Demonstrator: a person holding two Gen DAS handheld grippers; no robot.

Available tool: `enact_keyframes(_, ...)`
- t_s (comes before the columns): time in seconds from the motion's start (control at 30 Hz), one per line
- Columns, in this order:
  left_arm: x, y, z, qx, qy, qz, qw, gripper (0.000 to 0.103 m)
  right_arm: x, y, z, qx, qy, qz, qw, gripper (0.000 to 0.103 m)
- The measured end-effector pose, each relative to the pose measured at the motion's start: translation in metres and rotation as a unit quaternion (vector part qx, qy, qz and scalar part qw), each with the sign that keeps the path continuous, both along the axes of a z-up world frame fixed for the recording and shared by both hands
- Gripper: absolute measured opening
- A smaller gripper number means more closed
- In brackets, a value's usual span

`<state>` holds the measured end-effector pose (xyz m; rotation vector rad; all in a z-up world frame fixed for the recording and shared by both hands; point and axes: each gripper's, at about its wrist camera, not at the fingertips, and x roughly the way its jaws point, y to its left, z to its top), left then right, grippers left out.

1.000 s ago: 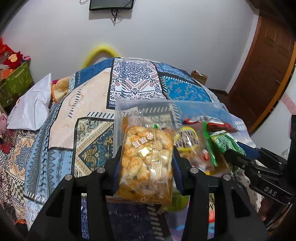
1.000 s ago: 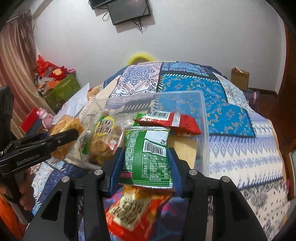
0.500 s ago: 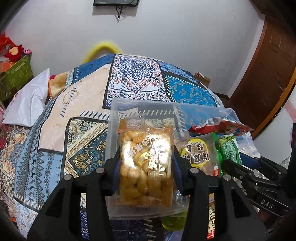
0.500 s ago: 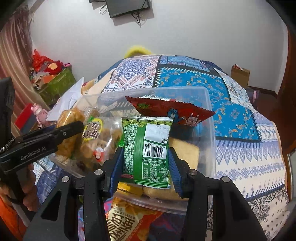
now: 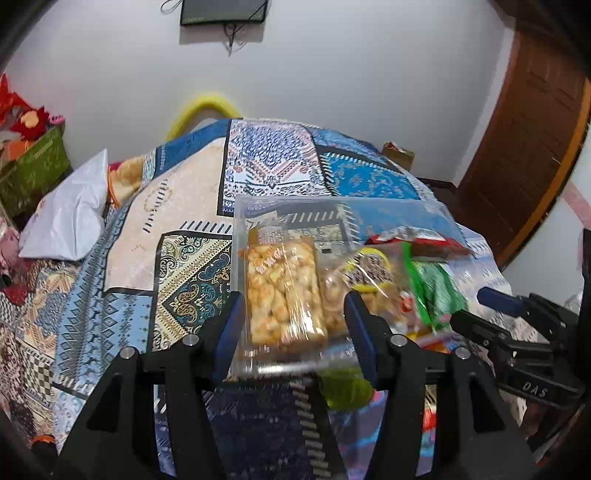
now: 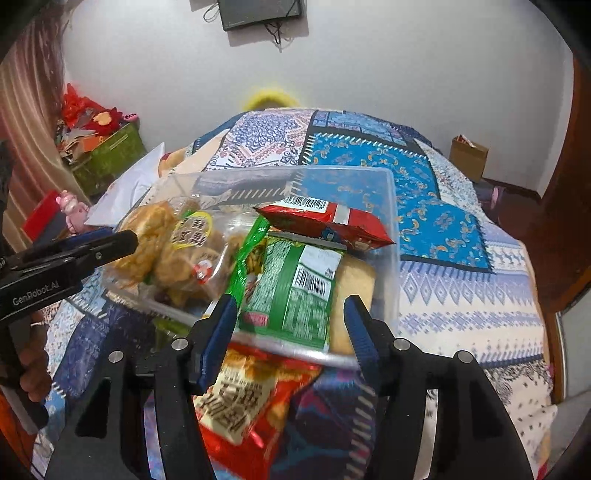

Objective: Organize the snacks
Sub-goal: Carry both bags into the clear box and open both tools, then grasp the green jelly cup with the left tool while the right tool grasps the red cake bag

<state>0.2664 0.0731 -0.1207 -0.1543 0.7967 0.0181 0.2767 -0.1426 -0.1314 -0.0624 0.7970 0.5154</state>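
Patchwork bedding (image 5: 184,229) in blues and creams covered the bed that filled the room, with a wall-mounted screen (image 6: 260,13) above its far end and a brown door (image 5: 535,129) to the right. On that bedding sat the clear plastic bin (image 6: 391,206), the largest of the task's things, and the snacks lay inside it. Half a second earlier both packets were pinched between the fingers; now each had been let go, so we judged two more snacks sorted into the bin. Our left gripper (image 5: 293,321) stood with its jaws spread wide on either side of the bag of golden puffed snacks (image 5: 282,291), which rested against the bin's near wall, free of both pads. Our right gripper (image 6: 290,317) was likewise parted wide around the green snack packet (image 6: 295,291), which leaned in the bin beneath a red packet (image 6: 332,221) and beside a round-labelled bag of fried pieces (image 6: 192,254). Both tools were held level, pointing across the bin's near rim, the left one's tip showing at the left edge of the right wrist view. Outside the bin, under the right gripper, a red-and-orange packet (image 6: 251,398) lay on the bedding, and we judged it a likely next pick.
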Motion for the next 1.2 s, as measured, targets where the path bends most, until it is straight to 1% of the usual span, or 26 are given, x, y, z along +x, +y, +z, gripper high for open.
enact_keyframes(0.03,-0.005,-0.001,0.002,0.002,-0.003,-0.002,1.0,0.061,-0.002,-0.001,0.0,0.001,-0.002,-0.001,1.0,0.066)
enact_keyframes(0.1,-0.018,-0.003,0.008,0.008,-0.011,-0.009,0.9999,0.062,-0.012,-0.003,0.003,0.002,-0.012,-0.006,1.0,0.074)
enact_keyframes(0.17,-0.03,-0.005,0.01,0.017,-0.012,-0.015,0.9997,0.064,-0.02,-0.003,0.001,-0.001,-0.014,-0.006,1.0,0.074)
enact_keyframes(0.27,-0.046,-0.006,0.009,0.025,-0.008,-0.022,0.9994,0.066,-0.024,0.0,-0.007,-0.006,-0.001,-0.004,1.0,0.074)
enact_keyframes(0.47,-0.065,-0.007,-0.008,0.022,0.011,-0.035,0.9991,0.067,-0.03,0.009,-0.036,-0.037,0.022,0.0,0.999,0.074)
enact_keyframes(0.53,-0.066,-0.01,-0.016,0.025,0.02,-0.042,0.9986,0.067,-0.031,0.011,-0.044,-0.046,0.029,0.002,0.999,0.074)
enact_keyframes(0.6,-0.064,-0.014,-0.024,0.031,0.027,-0.045,0.9982,0.067,-0.03,0.011,-0.047,-0.044,0.035,0.004,0.998,0.074)
enact_keyframes(0.7,-0.058,-0.019,-0.034,0.019,0.039,-0.051,0.9978,0.067,-0.022,0.013,-0.054,-0.037,0.053,0.011,0.998,0.074)
enact_keyframes(0.8,-0.053,-0.022,-0.044,0.018,0.048,-0.054,0.9972,0.067,-0.016,0.015,-0.062,-0.031,0.071,0.016,0.997,0.074)
enact_keyframes(0.9,-0.048,-0.025,-0.052,0.015,0.056,-0.058,0.9966,0.067,-0.012,0.012,-0.067,-0.012,0.085,0.021,0.996,0.074)
enact_keyframes(0.93,-0.046,-0.027,-0.054,0.015,0.059,-0.06,0.9964,0.067,-0.012,0.009,-0.067,-0.003,0.084,0.02,0.996,0.066)
enact_keyframes(0.97,-0.045,-0.028,-0.057,0.015,0.061,-0.061,0.9961,0.067,-0.011,0.007,-0.066,0.005,0.087,0.025,0.996,0.062)
enact_keyframes(1.0,-0.042,-0.03,-0.059,0.017,0.064,-0.062,0.9959,0.067,-0.013,0.005,-0.066,0.015,0.092,0.032,0.995,0.051)
enact_keyframes(1.03,-0.04,-0.032,-0.06,0.016,0.066,-0.063,0.9957,0.067,-0.013,0.004,-0.066,0.026,0.098,0.039,0.994,0.043)
enact_keyframes(1.07,-0.038,-0.034,-0.063,0.013,0.07,-0.065,0.9954,0.067,-0.014,0.003,-0.065,0.025,0.095,0.037,0.994,0.04)
enact_keyframes(1.1,-0.036,-0.035,-0.064,0.009,0.071,-0.066,0.9952,0.067,-0.016,0.002,-0.063,0.019,0.086,0.037,0.995,0.034)
enact_keyframes(1.2,-0.029,-0.041,-0.067,0.002,0.076,-0.07,0.9947,0.067,-0.021,-0.004,-0.059,0.022,0.078,0.038,0.996,0.03)
